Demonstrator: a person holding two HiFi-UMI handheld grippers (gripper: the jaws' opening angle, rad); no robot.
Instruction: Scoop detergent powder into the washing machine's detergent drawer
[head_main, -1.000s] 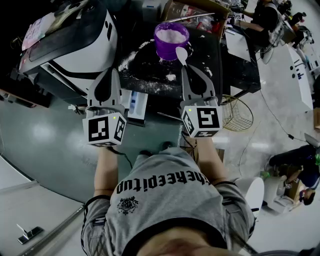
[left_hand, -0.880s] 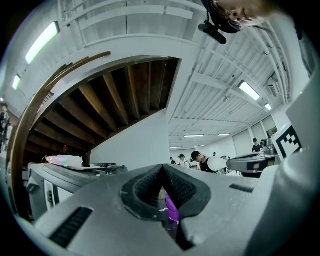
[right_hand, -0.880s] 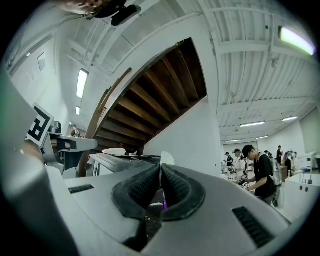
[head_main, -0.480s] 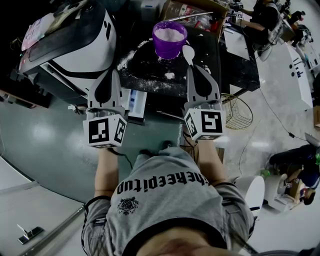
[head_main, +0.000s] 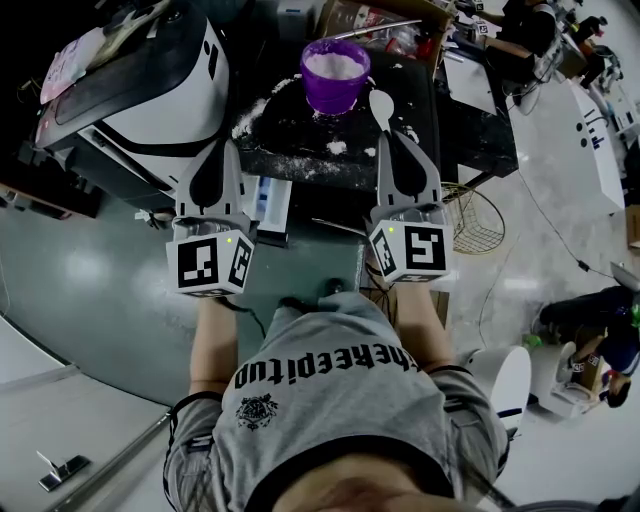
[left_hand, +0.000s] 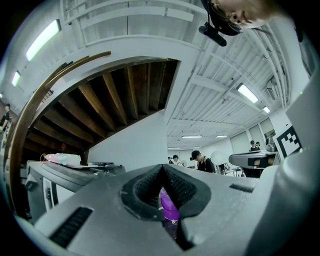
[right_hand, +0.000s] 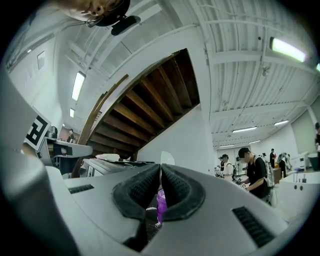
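Observation:
A purple tub (head_main: 335, 76) full of white detergent powder stands on the black table (head_main: 470, 135). My right gripper (head_main: 390, 137) is shut on the handle of a white spoon (head_main: 381, 103), whose bowl hangs just right of the tub, near its front. In the right gripper view the spoon (right_hand: 166, 159) rises above the closed jaws and the tub (right_hand: 161, 202) shows below them. My left gripper (head_main: 219, 146) is shut and holds nothing, above the pulled-out detergent drawer (head_main: 272, 203) of the washing machine (head_main: 150, 75). Through its jaws' gap the tub (left_hand: 168, 208) shows.
Spilt powder (head_main: 300, 165) lies across the black table in front of the tub. A wire basket (head_main: 472, 226) stands on the floor to the right. People sit at white desks (head_main: 590, 120) at the far right.
My right gripper has carried the spoon a little to the right, from the tub's front rim to beside it. The left gripper has stayed where it was.

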